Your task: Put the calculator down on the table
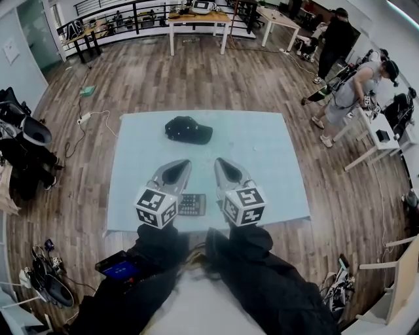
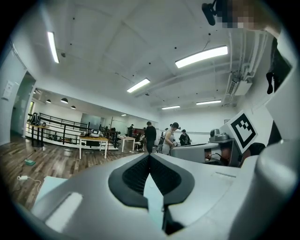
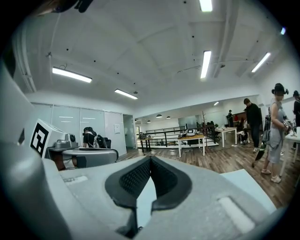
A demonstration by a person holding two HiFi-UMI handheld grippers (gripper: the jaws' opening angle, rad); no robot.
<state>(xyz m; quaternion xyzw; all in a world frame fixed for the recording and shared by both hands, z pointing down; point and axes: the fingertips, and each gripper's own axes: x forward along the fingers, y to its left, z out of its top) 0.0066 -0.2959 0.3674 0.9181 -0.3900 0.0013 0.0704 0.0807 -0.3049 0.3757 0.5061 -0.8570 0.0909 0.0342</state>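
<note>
The dark calculator (image 1: 192, 204) lies flat on the light blue table (image 1: 275, 163) near its front edge, partly hidden between the two marker cubes. My left gripper (image 1: 181, 165) hovers above the table just left of it and my right gripper (image 1: 221, 161) just right of it, both pointing away from me. In the left gripper view the left gripper (image 2: 150, 155) has its jaws closed tip to tip with nothing between them. The right gripper (image 3: 151, 159) looks the same in the right gripper view, shut and empty. Both cameras look level across the room, so neither gripper view shows the calculator.
A black cap (image 1: 188, 129) lies on the table's far middle. People (image 1: 357, 88) stand by white desks at the right. A white table (image 1: 196, 19) stands at the back, and chairs and bags (image 1: 23, 141) crowd the left. A cable (image 1: 88, 118) lies on the wooden floor.
</note>
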